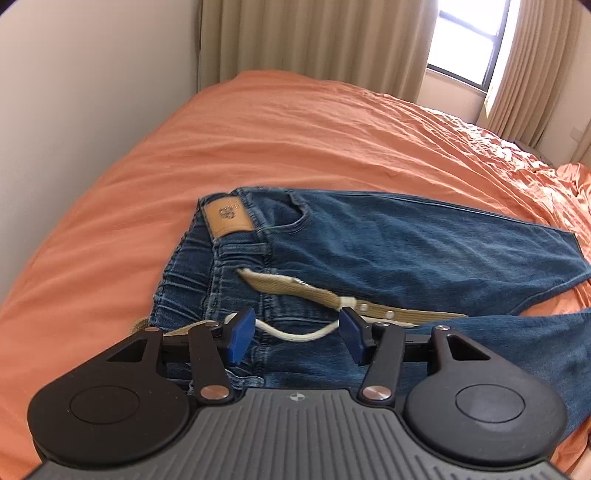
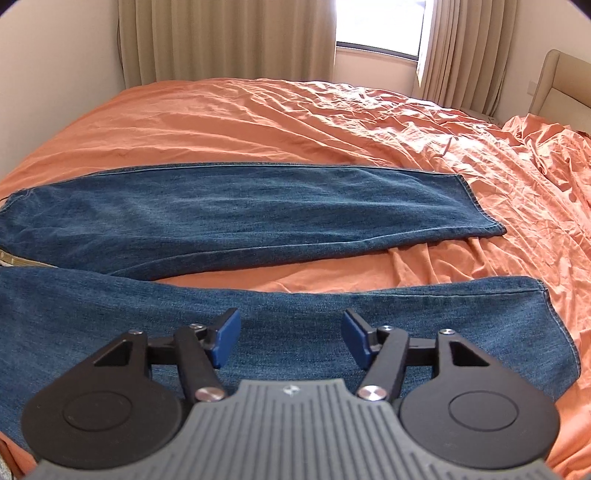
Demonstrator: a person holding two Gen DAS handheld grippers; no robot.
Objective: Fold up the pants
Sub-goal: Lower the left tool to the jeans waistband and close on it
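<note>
1. Orange cotton covers the bed (image 2: 258, 122), smooth on its left side and heavily creased toward the right, where the sheet bunches into folds.
2. A pale wall (image 1: 74, 110) runs along the bed's left edge, and beige curtains (image 2: 221, 40) hang behind it, parted at a bright window (image 2: 380, 26). In the right wrist view a cream padded headboard (image 2: 561, 85) stands at the far right.
3. The blue denim pants (image 2: 240, 206) lie spread flat on the sheet, waist to the left and both legs running to the right. The legs lie apart with a strip of orange sheet between them, hems toward the creased side.
4. At the waist a tan leather patch (image 1: 229, 218) shows on the band, with a khaki webbing belt (image 1: 295, 290) and a white drawstring (image 1: 299, 334) lying loose across the elastic band.
5. The left gripper (image 1: 295, 334) tilts down over the waistband. Its blue pads (image 1: 240, 336) stand apart on either side of the drawstring loop and grasp nothing.
6. The right gripper (image 2: 291, 339) tilts down over the nearer leg, about midway along it. Its jaws are spread with only flat denim seen between them, so it too is released.
</note>
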